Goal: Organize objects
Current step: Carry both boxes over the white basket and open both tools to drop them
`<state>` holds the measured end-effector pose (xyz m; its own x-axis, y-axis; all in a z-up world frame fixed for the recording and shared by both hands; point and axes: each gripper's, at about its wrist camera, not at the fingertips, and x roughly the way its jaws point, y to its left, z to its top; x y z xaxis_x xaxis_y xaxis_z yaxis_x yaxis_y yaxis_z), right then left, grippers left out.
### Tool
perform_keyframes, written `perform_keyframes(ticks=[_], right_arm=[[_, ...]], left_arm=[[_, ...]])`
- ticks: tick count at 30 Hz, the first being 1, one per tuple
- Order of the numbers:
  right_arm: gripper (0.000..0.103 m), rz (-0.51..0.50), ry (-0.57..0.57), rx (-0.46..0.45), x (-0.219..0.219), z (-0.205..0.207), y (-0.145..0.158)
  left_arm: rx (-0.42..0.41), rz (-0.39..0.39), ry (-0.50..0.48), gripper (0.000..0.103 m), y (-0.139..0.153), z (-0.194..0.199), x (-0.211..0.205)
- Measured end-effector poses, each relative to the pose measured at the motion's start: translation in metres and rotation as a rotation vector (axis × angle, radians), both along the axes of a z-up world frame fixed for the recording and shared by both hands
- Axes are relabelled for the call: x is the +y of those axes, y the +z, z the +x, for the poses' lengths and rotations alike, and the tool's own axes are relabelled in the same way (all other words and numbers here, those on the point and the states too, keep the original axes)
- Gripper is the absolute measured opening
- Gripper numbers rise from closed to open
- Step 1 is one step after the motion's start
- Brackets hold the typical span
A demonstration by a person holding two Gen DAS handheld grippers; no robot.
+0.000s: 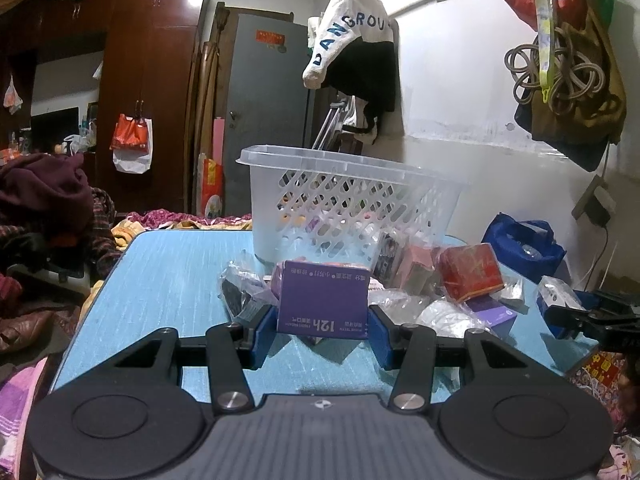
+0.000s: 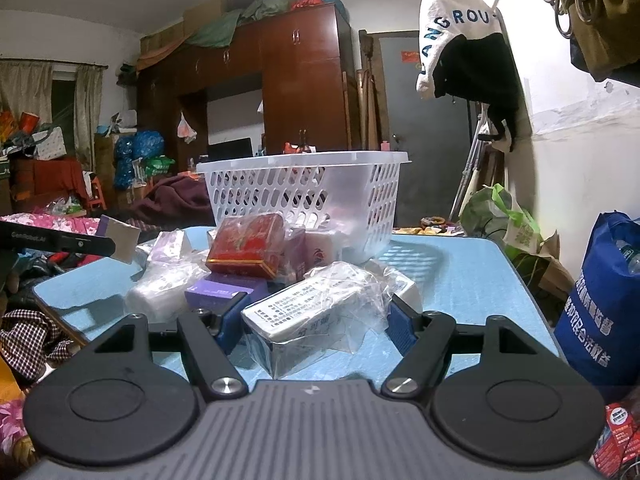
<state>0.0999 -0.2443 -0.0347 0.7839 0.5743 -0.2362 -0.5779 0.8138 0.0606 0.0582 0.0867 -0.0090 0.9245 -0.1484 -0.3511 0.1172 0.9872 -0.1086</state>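
Note:
My left gripper [image 1: 323, 330] is shut on a purple box [image 1: 323, 300] marked "12h", held just above the blue table [image 1: 168, 276]. My right gripper [image 2: 316, 322] has its blue pads on both sides of a silver box wrapped in clear plastic [image 2: 316, 320] that rests on the table [image 2: 472, 276]; it looks shut on it. A white slotted basket [image 1: 344, 200] stands at the back of the table with some items inside, and also shows in the right wrist view [image 2: 304, 196]. In front of it lies a pile: a red box [image 1: 472, 272] [image 2: 246, 248], pink boxes, purple boxes and plastic packets.
A blue bag [image 2: 600, 312] stands right of the table, another blue bag [image 1: 524, 246] by the wall. Clothes and bedding lie at the left [image 1: 44, 200]. The right gripper's arm [image 1: 592, 316] shows at the table's right edge. A jacket [image 1: 356, 48] hangs above the basket.

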Motion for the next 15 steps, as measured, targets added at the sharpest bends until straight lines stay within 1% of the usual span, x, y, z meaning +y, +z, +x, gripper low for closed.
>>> perform_keyframes(ticks=[7, 15], right_arm=[[0.073, 0.001, -0.005, -0.002, -0.0005, 0.0002, 0.0008], [0.073, 0.009, -0.009, -0.018, -0.0021, 0.0006, 0.0094]], left_arm=[[-0.014, -0.007, 0.001, 0.053, 0.0018, -0.0012, 0.0002], [-0.024, -0.016, 0.000, 0.053, 0.0036, -0.0003, 0.0008]])
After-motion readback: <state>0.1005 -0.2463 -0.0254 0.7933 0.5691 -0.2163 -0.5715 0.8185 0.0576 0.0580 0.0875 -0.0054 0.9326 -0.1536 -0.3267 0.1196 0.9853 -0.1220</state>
